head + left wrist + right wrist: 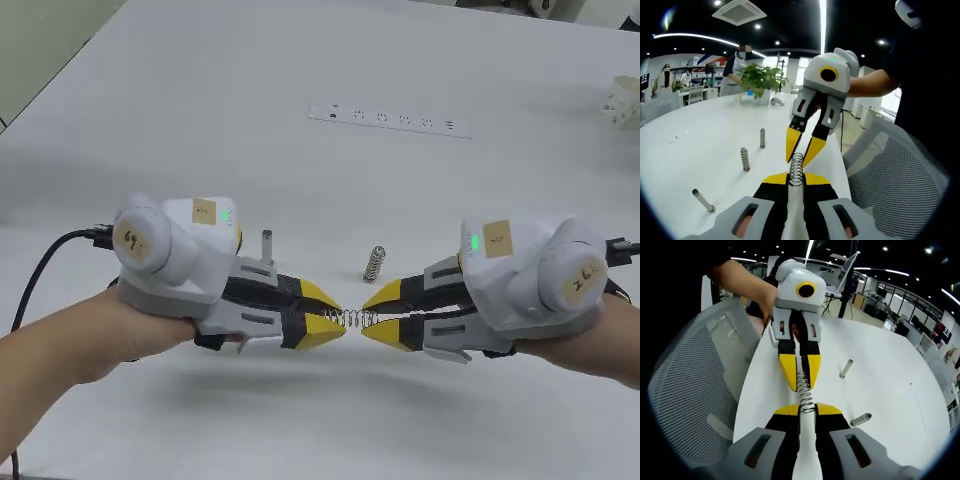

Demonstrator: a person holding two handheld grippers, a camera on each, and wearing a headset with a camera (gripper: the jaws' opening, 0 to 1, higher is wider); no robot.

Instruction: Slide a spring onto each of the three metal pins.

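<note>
My left gripper (343, 318) is shut on one end of a small metal spring (355, 319), which it holds level above the white table (300, 170). Facing it tip to tip, my right gripper (364, 317) stands open, one yellow fingertip on each side of the spring's free end. In the left gripper view the spring (796, 169) sticks out of my left gripper (796, 178) toward the right gripper (800, 156). A bare metal pin (267, 245) stands behind the left gripper. A pin wearing a spring (374, 263) stands behind the gap. The left gripper view shows two sprung pins (744, 158) (762, 138) and the bare pin (702, 200).
A white power strip (388, 118) lies at the back of the table. A white object (622, 100) sits at the far right edge. A black cable (45, 265) trails from the left gripper. A mesh chair (895, 170) stands beside the table.
</note>
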